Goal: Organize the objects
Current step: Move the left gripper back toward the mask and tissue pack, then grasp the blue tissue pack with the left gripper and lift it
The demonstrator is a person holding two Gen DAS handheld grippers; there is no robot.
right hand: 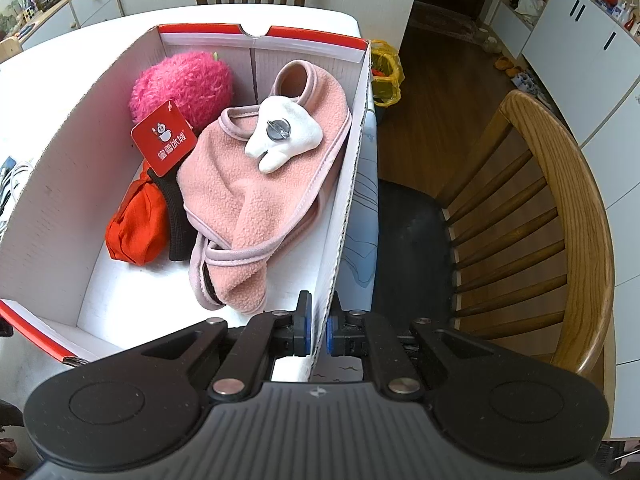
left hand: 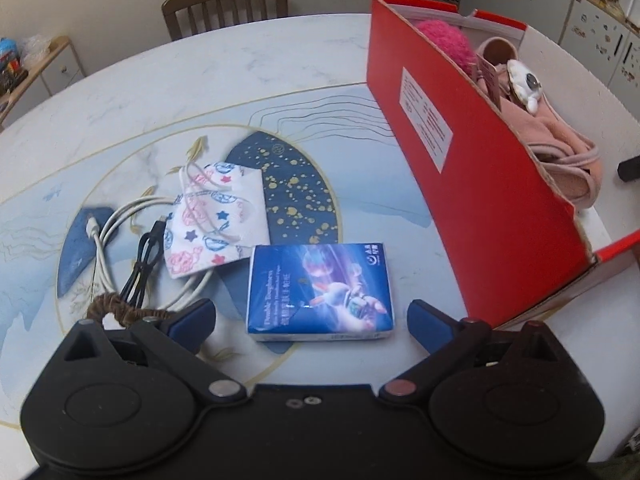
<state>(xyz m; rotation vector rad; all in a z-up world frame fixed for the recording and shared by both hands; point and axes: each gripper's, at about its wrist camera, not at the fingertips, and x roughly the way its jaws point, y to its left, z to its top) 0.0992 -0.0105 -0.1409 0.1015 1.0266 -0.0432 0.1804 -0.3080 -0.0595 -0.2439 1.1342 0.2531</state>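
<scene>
Left gripper (left hand: 311,322): jaws spread wide, straddling blue rectangular tissue pack (left hand: 320,290) on tabletop (left hand: 120,92). Right gripper (right hand: 318,330): jaws clamped on wall of red cardboard box (right hand: 340,216). Boxed: pink fleece garment (right hand: 248,196). Outstanding: tissue pack, patterned face mask (left hand: 216,220), white coiled cable (left hand: 104,240).

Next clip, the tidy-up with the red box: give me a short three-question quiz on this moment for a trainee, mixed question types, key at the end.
1. True or false: the left hand-held gripper is shut on the blue tissue pack.
2. What is the right hand-held gripper clamped on? A) the pink fleece garment B) the side wall of the red box C) the chair
3. Fill in: on the table, the patterned face mask lies partly over a white ____.

Key
1. False: its jaws are wide open, one to each side of the pack, not touching it.
2. B
3. cable
</scene>
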